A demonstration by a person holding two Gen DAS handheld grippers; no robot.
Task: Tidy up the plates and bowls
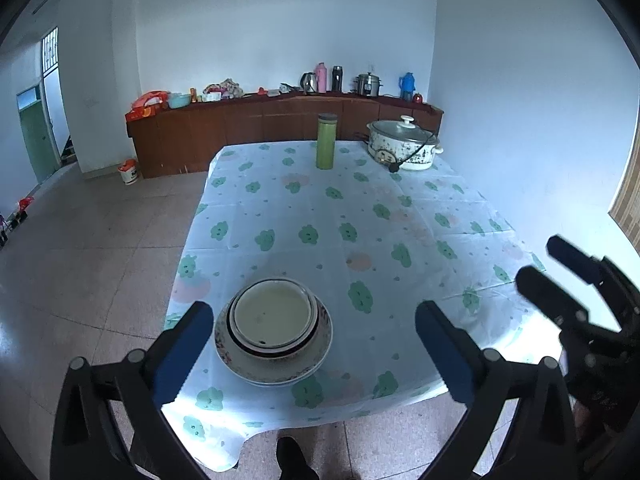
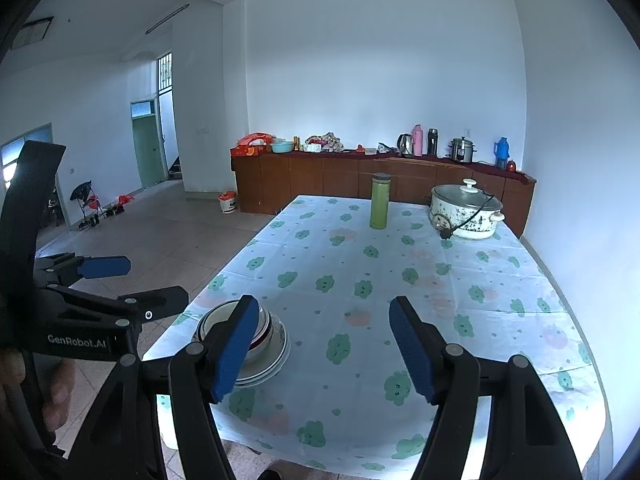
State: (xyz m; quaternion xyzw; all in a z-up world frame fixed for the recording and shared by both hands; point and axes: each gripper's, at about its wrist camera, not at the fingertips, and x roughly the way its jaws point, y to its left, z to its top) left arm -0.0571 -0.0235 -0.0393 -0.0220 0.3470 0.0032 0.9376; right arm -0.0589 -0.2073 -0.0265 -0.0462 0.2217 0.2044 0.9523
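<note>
White walls enclose a tiled-floor room, where a long wooden sideboard carries kettles, flasks and a steel cooker. Nearer, the surface, under a cloth printed with green clouds, holds a green flask and a lidded white slow cooker at its far end, well apart from the stack of plates and bowls near the front left corner. Nothing stands between them. The left gripper hangs wide open around the stack without touching it. The right gripper, jaws apart and empty, sits just right of the stack.
</note>
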